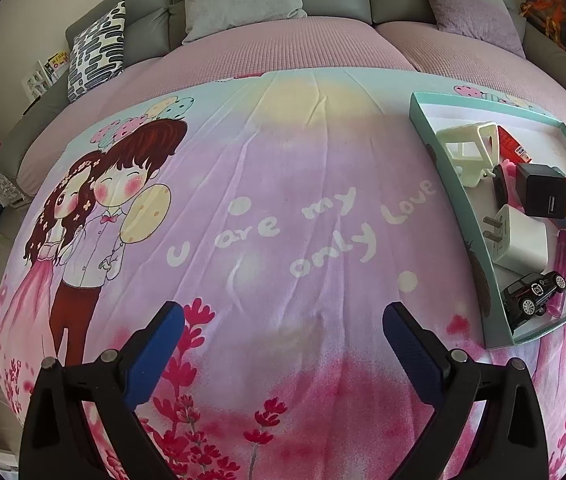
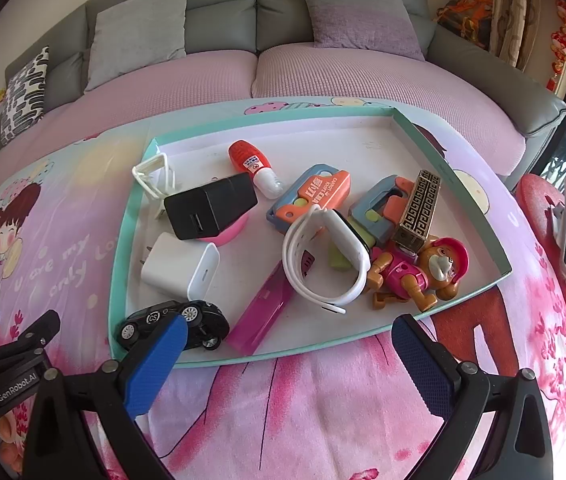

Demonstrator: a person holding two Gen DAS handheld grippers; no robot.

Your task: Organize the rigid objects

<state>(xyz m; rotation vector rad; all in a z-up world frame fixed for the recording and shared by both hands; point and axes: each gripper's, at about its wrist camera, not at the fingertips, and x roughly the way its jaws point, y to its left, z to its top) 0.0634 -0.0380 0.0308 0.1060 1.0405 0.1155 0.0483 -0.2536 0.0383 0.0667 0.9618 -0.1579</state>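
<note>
Through my left wrist camera, my left gripper [image 1: 283, 344] hangs over a smooth printed cloth [image 1: 267, 184] in pink and lilac, its ribbed blue pads spread wide with nothing between them. At the right lies a shallow teal-rimmed cardboard tray [image 1: 443, 184], its long side running from near to far. Inside it a glossy black toy car [image 1: 533, 294] sits at the near end, nose pointing right, with a smooth white boxy plug charger [image 1: 523, 240] just beyond it, prongs pointing left, and a matte black cube charger [image 1: 543, 196] farther back.

Through my right wrist camera, my right gripper [image 2: 289, 354] hovers at the tray's [image 2: 117, 264] near rim, jaws wide apart and holding nothing. Its left pad overlaps the toy car [image 2: 171, 320]. A translucent magenta plastic bar [image 2: 263, 316] slants from near-left to far-right. A white rubbery watch strap [image 2: 323, 260] curls beside a hard plastic dog figure in a pink helmet [image 2: 423, 272], which lies on its side.
</note>
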